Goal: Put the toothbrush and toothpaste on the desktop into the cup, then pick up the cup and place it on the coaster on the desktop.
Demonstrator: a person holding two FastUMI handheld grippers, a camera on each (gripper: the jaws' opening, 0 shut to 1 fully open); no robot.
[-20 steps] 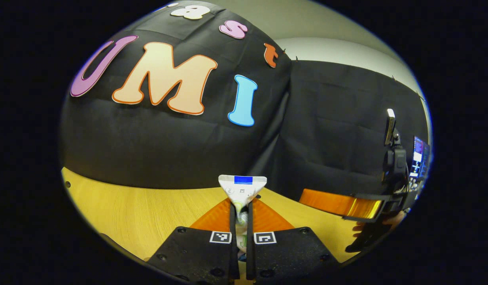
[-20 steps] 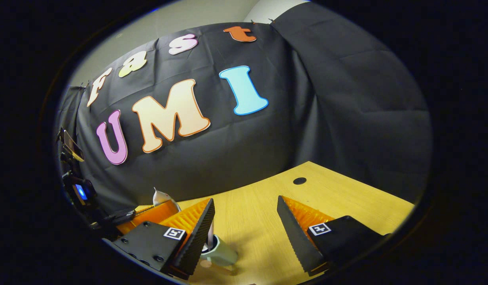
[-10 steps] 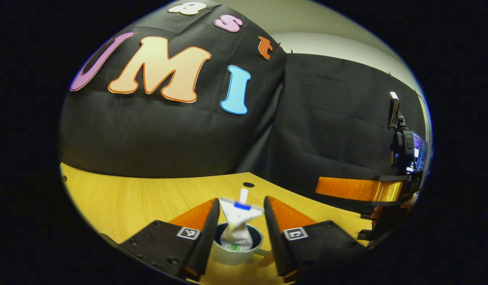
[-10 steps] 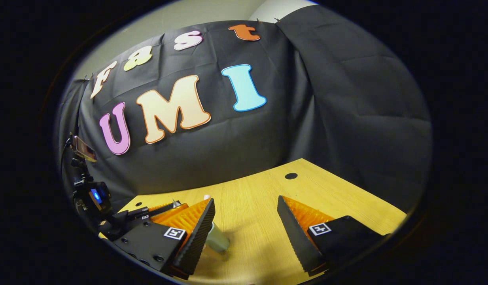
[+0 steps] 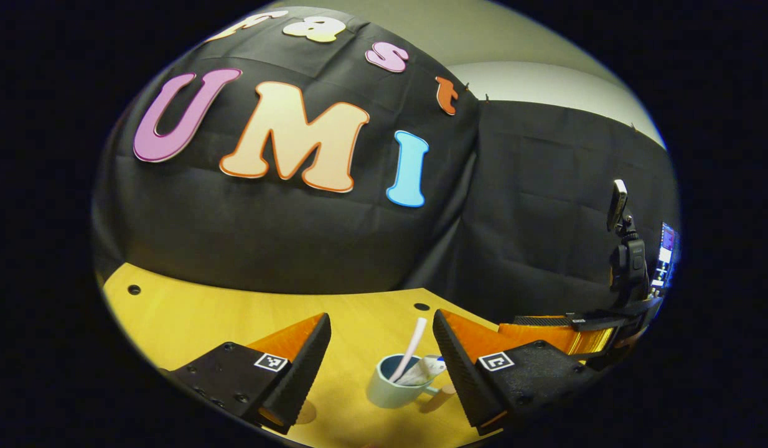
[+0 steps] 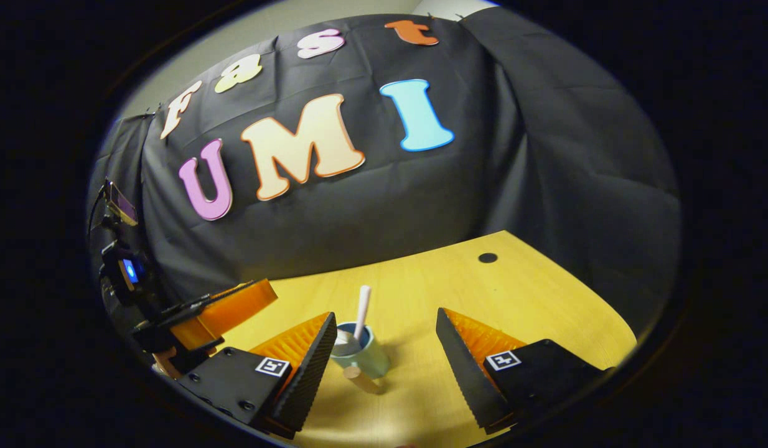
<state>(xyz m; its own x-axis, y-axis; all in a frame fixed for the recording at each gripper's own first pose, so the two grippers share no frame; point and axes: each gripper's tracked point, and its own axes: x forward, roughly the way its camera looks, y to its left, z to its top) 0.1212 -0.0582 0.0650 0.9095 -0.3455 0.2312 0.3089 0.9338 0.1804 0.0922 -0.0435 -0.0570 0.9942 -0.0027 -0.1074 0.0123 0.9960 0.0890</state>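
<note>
A pale green cup stands on the wooden table. A white toothbrush stands tilted in it, and a white toothpaste tube leans on its rim. My left gripper is open above and behind the cup, holding nothing. In the right gripper view the cup with the toothbrush sits just beside the left finger of my open right gripper. The cup's wooden handle points toward me. The edge of a flat round tan shape shows by the left gripper's left finger.
The other gripper hangs at the right of the left gripper view, and the left one, with a hand, shows at the left of the right gripper view. The table has small dark holes. A phone on a mount stands at the side.
My left gripper opened, let the toothpaste drop into the cup and drew back. The right gripper view has shifted so that the cup now shows by its left finger.
</note>
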